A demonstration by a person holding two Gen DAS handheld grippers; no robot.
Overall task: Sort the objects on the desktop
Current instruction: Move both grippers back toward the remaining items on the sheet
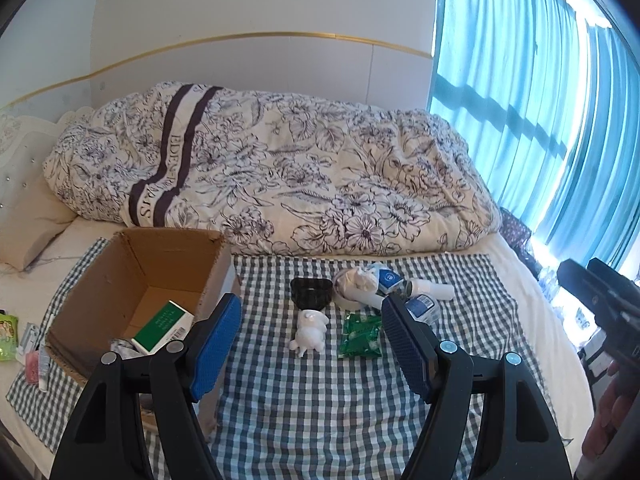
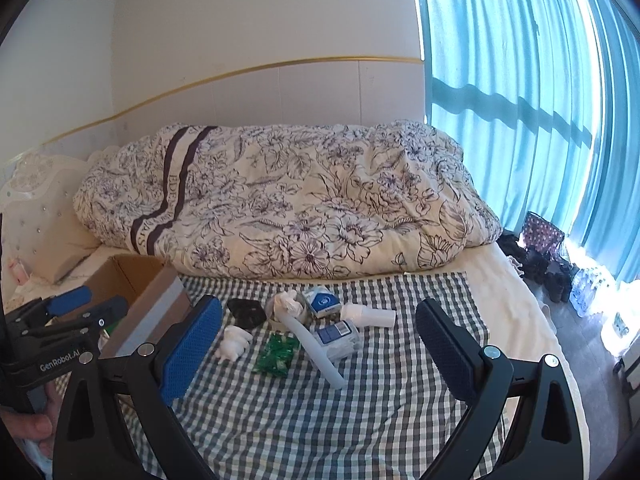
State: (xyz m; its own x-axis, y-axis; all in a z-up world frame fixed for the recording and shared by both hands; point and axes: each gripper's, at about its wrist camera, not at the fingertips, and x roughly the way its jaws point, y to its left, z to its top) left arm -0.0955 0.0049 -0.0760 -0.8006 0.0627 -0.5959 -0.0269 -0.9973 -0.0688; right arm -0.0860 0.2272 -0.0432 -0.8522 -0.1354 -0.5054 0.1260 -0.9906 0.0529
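Checked cloth (image 1: 320, 420) spread under both grippers, cardboard box (image 1: 132, 280) w/ green-white carton (image 1: 162, 326) inside sits just L of left gripper (image 1: 310, 320), which is spread wide & empty, right gripper (image 2: 320, 334) likewise spread, w/ white figurine (image 1: 309, 332), green packet (image 1: 360, 336) lying ahead betw. left fingers.

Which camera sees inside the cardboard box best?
The left wrist view: it looks down into the cardboard box, showing its floor and a green and white packet inside. The right wrist view shows only the box's outer wall and rim, partly behind the left tool.
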